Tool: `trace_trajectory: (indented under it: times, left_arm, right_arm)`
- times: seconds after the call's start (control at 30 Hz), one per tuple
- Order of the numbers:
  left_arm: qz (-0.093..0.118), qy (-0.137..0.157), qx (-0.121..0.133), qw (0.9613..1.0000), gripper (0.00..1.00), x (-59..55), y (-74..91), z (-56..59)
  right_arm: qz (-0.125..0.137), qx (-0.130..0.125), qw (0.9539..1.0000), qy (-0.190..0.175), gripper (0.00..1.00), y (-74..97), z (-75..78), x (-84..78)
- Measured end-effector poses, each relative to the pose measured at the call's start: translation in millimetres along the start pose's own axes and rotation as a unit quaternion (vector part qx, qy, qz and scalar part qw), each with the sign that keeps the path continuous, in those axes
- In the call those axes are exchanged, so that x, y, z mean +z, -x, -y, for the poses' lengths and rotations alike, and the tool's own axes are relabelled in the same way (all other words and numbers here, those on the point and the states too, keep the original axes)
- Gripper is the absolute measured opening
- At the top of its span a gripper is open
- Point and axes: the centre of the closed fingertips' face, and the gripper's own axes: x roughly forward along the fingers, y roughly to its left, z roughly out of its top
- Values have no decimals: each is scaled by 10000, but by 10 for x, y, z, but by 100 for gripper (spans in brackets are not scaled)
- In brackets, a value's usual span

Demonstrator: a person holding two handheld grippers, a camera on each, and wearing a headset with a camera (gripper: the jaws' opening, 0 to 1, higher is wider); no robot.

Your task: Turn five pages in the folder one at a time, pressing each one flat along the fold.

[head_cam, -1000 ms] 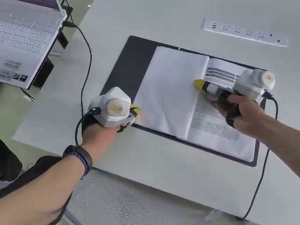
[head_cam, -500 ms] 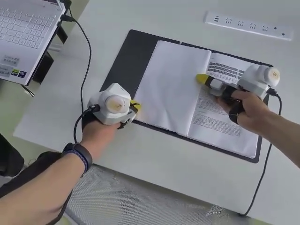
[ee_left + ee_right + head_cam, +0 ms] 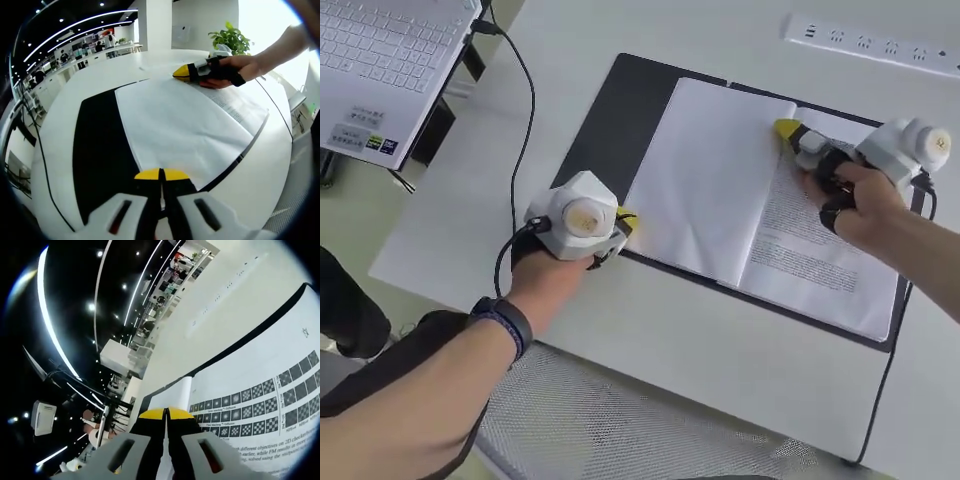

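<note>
One folder (image 3: pixel 610 110) is lying open mid-worktop (image 3: pixel 670 350), showing one blank page (image 3: pixel 710 180) left and one printed page (image 3: pixel 810 250) right. One laptop (image 3: pixel 380 50) is sitting far left, one power strip (image 3: pixel 875 45) far right. Two tools. Left tool (image 3: pixel 625 218), jaws closed and empty, is resting at the folder's near-left edge. Right tool (image 3: pixel 786 129), also closed, is pressing the fold, now farther along it than a second ago.

A black folder (image 3: pixel 610 120) lies open on the white bench (image 3: pixel 670 350). It shows a blank page (image 3: pixel 710 180) on the left of the fold and a printed page (image 3: pixel 820 260) on the right. The left gripper (image 3: pixel 625 222) sits at the blank page's near left edge. The right gripper (image 3: pixel 787 130), its yellow jaws together, rests on the printed page's top beside the fold. A laptop (image 3: pixel 380 60) and a power strip (image 3: pixel 870 47) lie at the far corners.
</note>
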Motion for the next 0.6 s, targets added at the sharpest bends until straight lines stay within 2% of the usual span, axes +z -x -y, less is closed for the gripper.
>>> trace_trajectory:
  times: [0.2, 0.43, 0.53, 0.6]
  left_arm:
    - [21, -115, -75, 9999, 0, -3, -4, 4]
    - [66, -62, -48, 9999, 0, -12, -25, -11]
    - [77, -42, -48, 9999, 0, -11, -27, -13]
    - [75, -47, -55, 9999, 0, -9, -26, -13]
  right_arm:
    - [310, -165, 9993, 96, 0, -88, 37, 143]
    - [661, -351, 9972, -73, 0, -197, 93, 349]
    - [741, -398, 9964, -135, 0, -227, 117, 409]
    - [686, -389, 9968, -90, 0, -241, 116, 406]
